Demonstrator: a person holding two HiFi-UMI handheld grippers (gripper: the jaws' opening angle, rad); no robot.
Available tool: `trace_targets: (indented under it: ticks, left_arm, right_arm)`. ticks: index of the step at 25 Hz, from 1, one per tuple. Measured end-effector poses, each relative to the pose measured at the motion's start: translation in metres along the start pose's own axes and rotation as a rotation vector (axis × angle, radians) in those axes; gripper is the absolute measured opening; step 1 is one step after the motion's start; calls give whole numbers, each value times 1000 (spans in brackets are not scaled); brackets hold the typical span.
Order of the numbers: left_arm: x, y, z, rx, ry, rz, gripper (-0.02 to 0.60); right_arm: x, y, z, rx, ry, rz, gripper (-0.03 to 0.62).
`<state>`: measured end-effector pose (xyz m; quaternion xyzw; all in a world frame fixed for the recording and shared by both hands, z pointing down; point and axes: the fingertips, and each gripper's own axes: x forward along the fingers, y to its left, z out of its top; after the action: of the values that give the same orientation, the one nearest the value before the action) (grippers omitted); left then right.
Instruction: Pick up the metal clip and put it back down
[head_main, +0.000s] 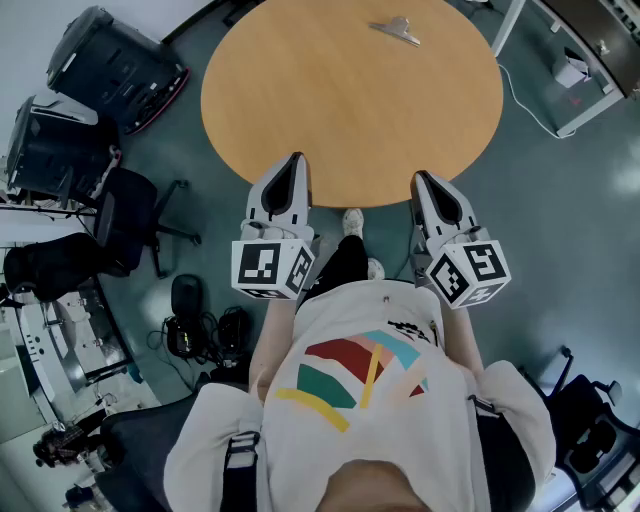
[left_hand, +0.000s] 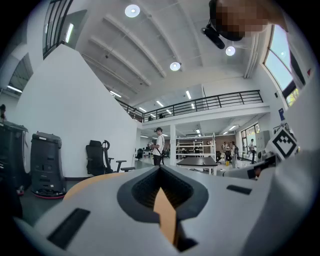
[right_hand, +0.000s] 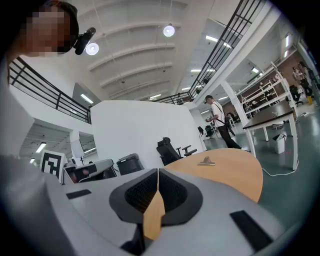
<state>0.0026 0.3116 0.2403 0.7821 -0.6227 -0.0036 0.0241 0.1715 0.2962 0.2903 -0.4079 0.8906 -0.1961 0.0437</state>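
Note:
A small metal clip (head_main: 397, 31) lies on the far side of the round wooden table (head_main: 350, 110); it shows as a small clip (right_hand: 206, 161) on the tabletop in the right gripper view. My left gripper (head_main: 296, 161) is at the table's near edge, left of centre, jaws together with nothing between them. The right gripper (head_main: 420, 178) is at the near edge to the right, shut and empty. Both are far from the clip and tilted upward, so their cameras look across the room.
Grey machines (head_main: 115, 65) and a black office chair (head_main: 125, 215) stand on the floor to the left. A white table leg and cable (head_main: 545, 110) are at the right. A person (right_hand: 220, 127) walks in the background by a dark table (right_hand: 272, 120).

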Motion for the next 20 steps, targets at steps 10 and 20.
trace_targets:
  ticks: [10, 20]
  left_arm:
    - [66, 6, -3, -29, -39, -77, 41]
    - [168, 68, -10, -89, -38, -91, 42]
  right_arm:
    - [29, -38, 8, -9, 7, -54, 15]
    - [146, -71, 29, -53, 66, -43, 15]
